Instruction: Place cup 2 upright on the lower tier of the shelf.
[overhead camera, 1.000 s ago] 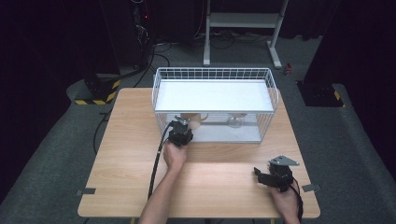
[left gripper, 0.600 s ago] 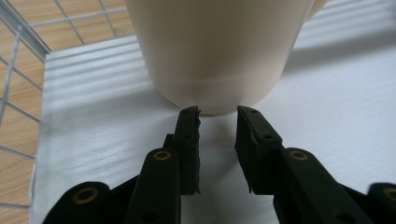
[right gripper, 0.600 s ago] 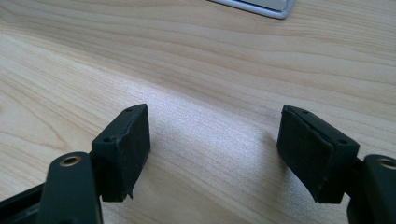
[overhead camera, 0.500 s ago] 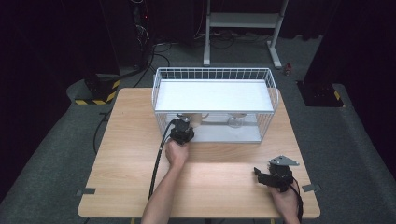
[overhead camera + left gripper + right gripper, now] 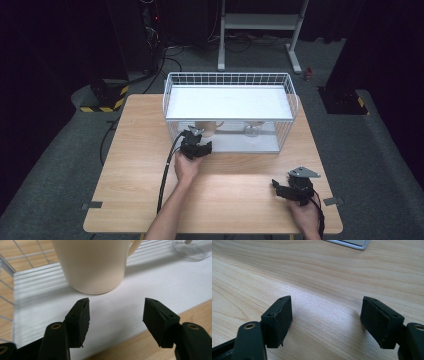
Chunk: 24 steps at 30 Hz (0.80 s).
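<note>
A cream mug (image 5: 95, 265) stands upright on the lower white shelf (image 5: 150, 277) of a white wire rack (image 5: 295, 107), under its upper shelf. My left gripper (image 5: 116, 307) points at the mug from the rack's open front. Its jaws have just been opening, with nothing between them, and the mug stands just beyond the tips. From above, the left gripper (image 5: 194, 136) sits at the rack's front edge beside the mug (image 5: 210, 128). My right gripper (image 5: 327, 307) is open over bare wood, and in the high view the right gripper (image 5: 278, 188) rests near the table's front right corner.
A clear glass (image 5: 251, 130) stands on the same lower shelf to the right of the mug, and its base (image 5: 191, 248) shows in the left gripper view. The wooden table (image 5: 135, 175) stretches in front of the rack. The left gripper's black cable (image 5: 165, 175) trails beside the forearm.
The left gripper has eased slightly back from the rack while the mug stays on the lower shelf. The right gripper has not moved.
</note>
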Tool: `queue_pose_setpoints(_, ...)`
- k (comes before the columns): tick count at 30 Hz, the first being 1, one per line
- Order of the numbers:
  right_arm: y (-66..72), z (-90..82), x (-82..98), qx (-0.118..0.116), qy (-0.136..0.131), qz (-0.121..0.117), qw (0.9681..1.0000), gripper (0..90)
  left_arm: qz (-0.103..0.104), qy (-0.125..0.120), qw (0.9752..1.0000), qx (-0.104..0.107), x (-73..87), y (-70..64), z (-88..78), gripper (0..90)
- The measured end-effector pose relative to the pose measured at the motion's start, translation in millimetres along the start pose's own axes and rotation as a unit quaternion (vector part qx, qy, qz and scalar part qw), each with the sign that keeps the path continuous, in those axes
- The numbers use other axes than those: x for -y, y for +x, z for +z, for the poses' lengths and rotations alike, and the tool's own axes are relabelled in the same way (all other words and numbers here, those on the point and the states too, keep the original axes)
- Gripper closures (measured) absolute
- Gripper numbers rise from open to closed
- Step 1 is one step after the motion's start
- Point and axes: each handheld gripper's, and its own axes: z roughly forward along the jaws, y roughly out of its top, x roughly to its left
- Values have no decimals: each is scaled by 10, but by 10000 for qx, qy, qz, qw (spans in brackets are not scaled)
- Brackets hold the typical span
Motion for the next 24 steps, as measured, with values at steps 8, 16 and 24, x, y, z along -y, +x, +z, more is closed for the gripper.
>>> queue_pose_setpoints(8,0,1,-1,6,2,7,10000,255,-112,-204,9997,117,73,40,-167,372)
queue_pose_setpoints(16,0,0,0,11,1,9,10000,255,-121,-311,9993,155,124,91,-377,362)
queue_pose_setpoints(24,-1,1,-1,11,2,13,10000,253,-166,-395,9987,262,144,120,-489,346)
